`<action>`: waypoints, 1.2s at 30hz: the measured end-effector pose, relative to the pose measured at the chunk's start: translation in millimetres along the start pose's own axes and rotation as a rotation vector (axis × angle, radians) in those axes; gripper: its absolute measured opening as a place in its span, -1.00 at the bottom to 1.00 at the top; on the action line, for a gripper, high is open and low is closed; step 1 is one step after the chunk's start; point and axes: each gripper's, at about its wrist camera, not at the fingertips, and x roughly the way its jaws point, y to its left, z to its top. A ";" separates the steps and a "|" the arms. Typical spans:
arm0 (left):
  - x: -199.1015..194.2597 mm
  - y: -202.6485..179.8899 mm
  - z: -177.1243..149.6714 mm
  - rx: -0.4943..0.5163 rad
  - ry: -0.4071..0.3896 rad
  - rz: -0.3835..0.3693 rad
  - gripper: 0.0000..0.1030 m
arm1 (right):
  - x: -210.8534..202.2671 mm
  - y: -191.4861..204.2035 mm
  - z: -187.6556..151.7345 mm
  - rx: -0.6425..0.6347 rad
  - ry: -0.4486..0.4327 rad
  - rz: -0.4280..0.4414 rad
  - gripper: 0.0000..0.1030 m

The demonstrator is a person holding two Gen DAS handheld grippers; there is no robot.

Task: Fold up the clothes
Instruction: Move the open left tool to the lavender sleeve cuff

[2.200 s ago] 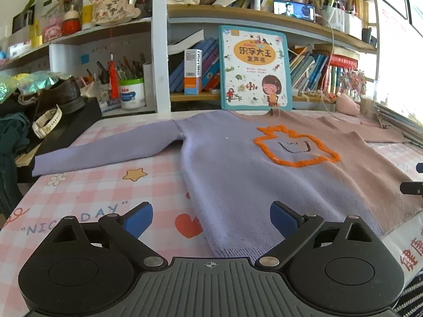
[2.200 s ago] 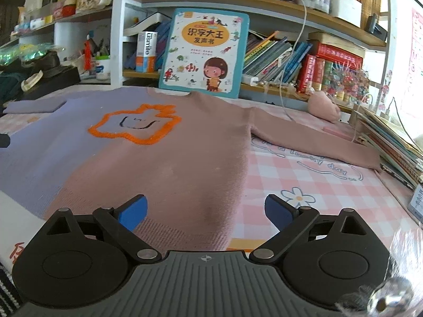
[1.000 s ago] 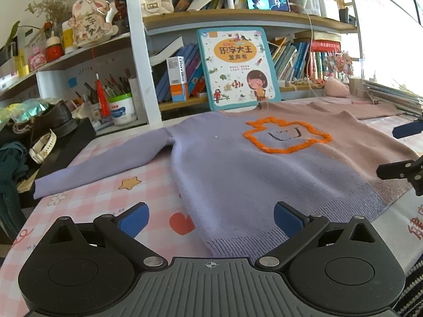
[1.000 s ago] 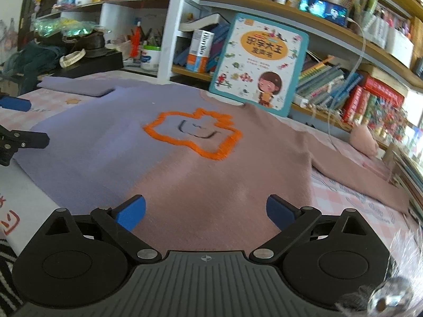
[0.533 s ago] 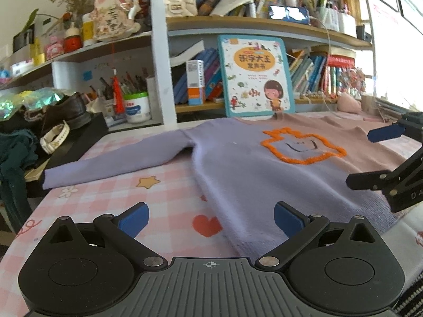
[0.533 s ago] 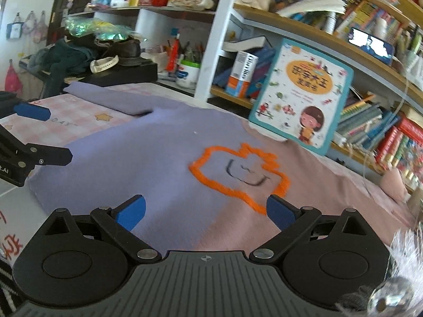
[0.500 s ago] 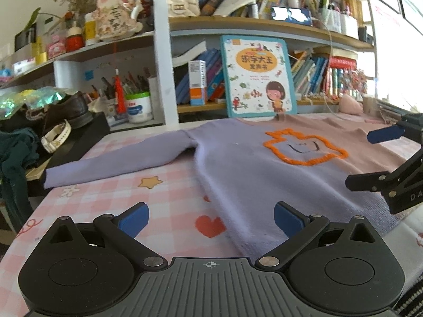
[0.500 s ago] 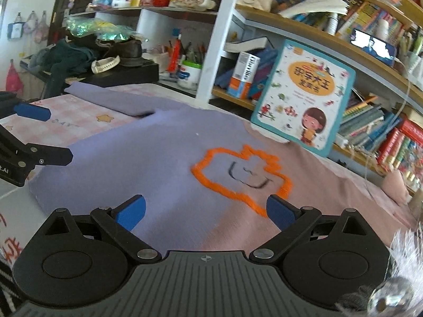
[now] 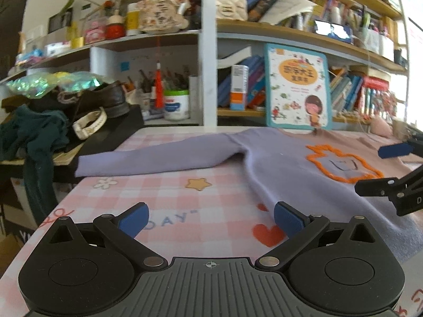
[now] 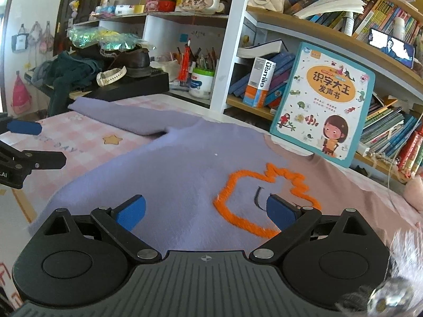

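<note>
My left gripper (image 9: 210, 218) hangs with jaws wide apart over the pink checked tablecloth (image 9: 158, 192), just beside the sweater (image 9: 285, 169), which lies flat with 1 sleeve (image 9: 158, 159) stretched out leftward. My right gripper (image 10: 205, 211) hovers over the sweater's orange patch (image 10: 264, 200), jaws spread, holding nothing
</note>
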 end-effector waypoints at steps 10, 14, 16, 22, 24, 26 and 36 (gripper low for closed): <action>5.7 26.7 9.4 -0.074 0.008 0.044 0.99 | 19.6 -4.5 9.8 0.013 -0.009 0.012 0.91; 14.1 34.8 18.7 -0.082 0.027 0.082 0.98 | 26.9 -11.4 12.1 0.028 -0.030 0.017 0.91; 19.8 37.0 22.3 -0.082 0.040 0.102 0.98 | 30.4 -16.4 11.8 0.043 -0.031 0.019 0.91; 39.0 40.6 32.1 -0.080 0.076 0.147 0.99 | 36.0 -29.9 6.4 0.097 -0.007 0.035 0.93; 43.8 42.8 35.0 -0.088 0.090 0.175 0.98 | 37.0 -32.3 4.6 0.104 -0.006 0.043 0.95; 48.5 45.8 36.9 -0.102 0.105 0.205 0.98 | 38.7 -33.6 3.1 0.089 -0.005 0.044 0.95; 67.5 44.9 47.6 -0.073 0.112 0.255 0.98 | 48.3 -44.0 -1.4 0.058 0.021 0.063 0.95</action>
